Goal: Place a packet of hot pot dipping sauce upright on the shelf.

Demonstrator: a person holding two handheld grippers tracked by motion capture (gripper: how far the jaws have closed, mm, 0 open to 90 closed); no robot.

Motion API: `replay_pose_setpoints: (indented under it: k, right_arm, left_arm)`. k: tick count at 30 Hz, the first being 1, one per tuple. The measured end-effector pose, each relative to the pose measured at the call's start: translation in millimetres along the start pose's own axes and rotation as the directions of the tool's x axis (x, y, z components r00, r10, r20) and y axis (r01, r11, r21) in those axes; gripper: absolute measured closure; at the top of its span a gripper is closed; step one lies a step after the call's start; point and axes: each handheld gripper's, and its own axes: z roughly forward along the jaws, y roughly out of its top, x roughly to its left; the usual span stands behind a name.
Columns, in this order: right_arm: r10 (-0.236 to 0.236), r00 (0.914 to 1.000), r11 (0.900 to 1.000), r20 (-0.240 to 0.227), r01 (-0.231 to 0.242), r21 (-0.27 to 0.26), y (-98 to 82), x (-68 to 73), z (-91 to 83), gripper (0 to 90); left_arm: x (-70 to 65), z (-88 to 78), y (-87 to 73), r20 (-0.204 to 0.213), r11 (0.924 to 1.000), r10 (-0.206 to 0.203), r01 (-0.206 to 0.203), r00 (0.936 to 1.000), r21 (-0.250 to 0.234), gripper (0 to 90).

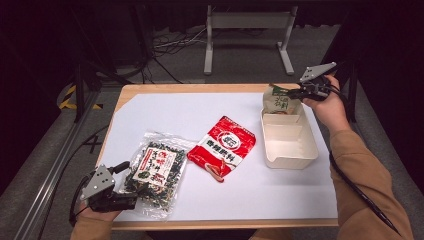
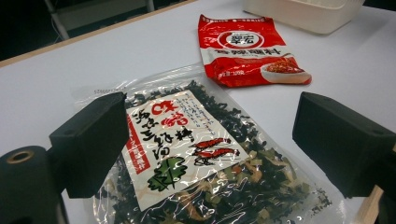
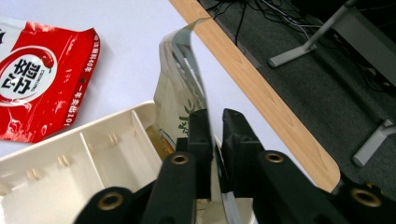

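A beige-and-green pouch (image 1: pixel 281 101) stands upright in the far end of a white divided tray (image 1: pixel 290 145). My right gripper (image 1: pixel 292 93) is at the pouch's top edge. In the right gripper view the thin top edge of the pouch (image 3: pixel 180 93) runs between the jaws of the right gripper (image 3: pixel 217 126), which stand slightly apart with a narrow gap, so the pads are not pressing on it. My left gripper (image 1: pixel 127 185) rests at the table's near left corner. It is wide open (image 2: pixel 212 116), one jaw on each side of a clear bag of dried seaweed (image 2: pixel 187 149).
A red seasoning packet (image 1: pixel 223 147) lies flat mid-table between the seaweed bag (image 1: pixel 155 172) and the tray. A white sheet (image 1: pixel 200 110) covers the wooden tabletop. Beyond the far edge are a grey metal stand (image 1: pixel 247 30) and cables on the floor.
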Motion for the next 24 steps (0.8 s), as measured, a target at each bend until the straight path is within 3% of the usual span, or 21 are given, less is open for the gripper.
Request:
replay_pose_setpoints:
  k: [3,6,7,11,17,24]
  right_arm:
    - [0.047,0.9989,0.999,0.01,-0.047,-0.027,-1.3,1.2,-1.5,62.8]
    - [0.056,0.9983,0.998,0.019,-0.055,-0.035,-1.8,1.2,-1.8,58.2]
    - [0.072,0.9962,0.996,0.048,-0.07,-0.051,-2.8,1.3,-4.7,50.2]
    - [0.107,0.9923,0.989,0.062,-0.1,-0.111,-2.8,2.8,-12.3,38.2]
    - [0.11,0.9911,0.984,0.074,-0.099,-0.147,1.2,8.5,-22.7,32.4]
    - [0.122,0.9889,0.978,0.084,-0.106,-0.181,7.3,30.2,-39.3,35.9]
  left_arm:
    - [0.1,1.9,0.8,0.005,1.0,-0.002,0.002,1.0,0.001,11.3]
    - [0.2,3.0,1.6,0.01,1.0,-0.001,0.001,1.0,-0.001,11.3]
    - [0.5,3.6,2.0,0.009,1.0,0.002,-0.002,1.0,-0.001,11.3]
    - [0.4,6.3,2.9,0.017,1.0,0.003,-0.003,0.9998,-0.001,11.2]
    - [1.3,7.6,3.7,0.02,1.0,0.0,0.0,0.9998,-0.003,11.2]
    - [1.3,10.1,4.9,0.025,1.0,0.002,-0.002,0.9997,-0.005,11.2]
